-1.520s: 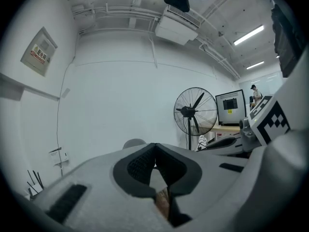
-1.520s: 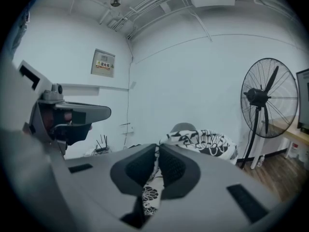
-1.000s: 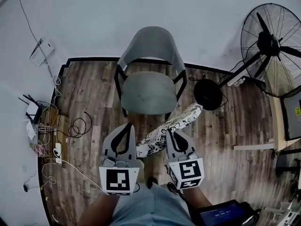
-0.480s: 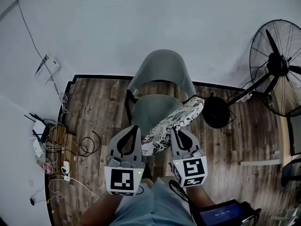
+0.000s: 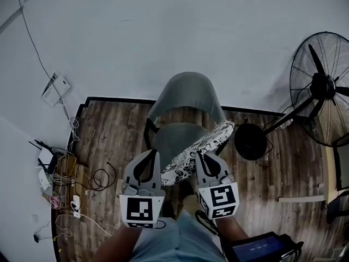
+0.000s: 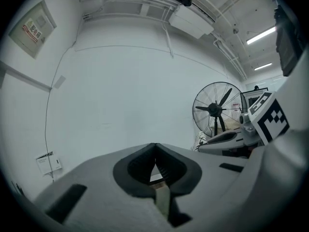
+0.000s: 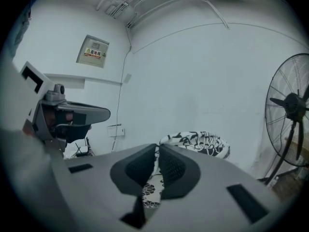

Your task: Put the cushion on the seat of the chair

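Observation:
A grey chair [image 5: 187, 98] stands against the white wall, its seat [image 5: 172, 136] partly covered. The black-and-white patterned cushion [image 5: 210, 141] hangs slantwise over the seat's right half, its far end near the right armrest. My right gripper [image 5: 200, 155] is shut on the cushion's near edge; in the right gripper view the fabric [image 7: 153, 178] sits pinched between the pads and the cushion [image 7: 200, 143] rises beyond them. My left gripper [image 5: 153, 153] is beside the cushion's near end, over the seat's front left. Its jaws [image 6: 155, 146] are shut with nothing from the cushion seen in them.
A large pedestal fan [image 5: 322, 89] with a round black base [image 5: 251, 142] stands right of the chair. Routers and tangled cables [image 5: 57, 173] lie on the floor at the left. A white box [image 5: 56, 86] hangs on the wall. A screen [image 5: 259, 250] is at bottom right.
Both grippers have moved forward toward the chair with the cushion. The cushion, earlier over the floor in front of the chair, now hangs over the seat.

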Demonstrator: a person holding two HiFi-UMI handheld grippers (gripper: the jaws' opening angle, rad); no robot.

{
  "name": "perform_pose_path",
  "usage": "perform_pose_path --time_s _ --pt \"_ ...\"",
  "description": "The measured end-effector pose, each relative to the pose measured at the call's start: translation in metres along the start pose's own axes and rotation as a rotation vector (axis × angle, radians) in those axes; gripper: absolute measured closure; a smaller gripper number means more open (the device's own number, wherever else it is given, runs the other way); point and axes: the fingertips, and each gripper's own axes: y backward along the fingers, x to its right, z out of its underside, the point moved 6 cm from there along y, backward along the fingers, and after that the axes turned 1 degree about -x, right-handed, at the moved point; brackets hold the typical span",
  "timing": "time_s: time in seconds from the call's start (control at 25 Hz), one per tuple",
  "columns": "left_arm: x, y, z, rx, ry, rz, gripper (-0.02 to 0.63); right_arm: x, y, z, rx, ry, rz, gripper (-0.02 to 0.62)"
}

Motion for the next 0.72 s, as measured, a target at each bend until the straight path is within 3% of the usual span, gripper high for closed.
perform_pose_path --time_s 0.12,0.32,0.72 --pt "0.003 -0.015 0.000 -0.010 -0.014 -0.013 0.601 0.011 -0.012 0.001 -0.016 -0.002 -0.025 0.580" --pt "0.004 -0.039 0.003 -0.055 0.071 -0.050 0.601 0.030 -0.038 0.007 -0.050 -0.012 -0.062 0.580" --pt "-0.023 -0.074 0.037 -0.153 0.114 -0.168 0.601 0.031 -0.120 0.030 -0.147 -0.005 -0.206 0.580"
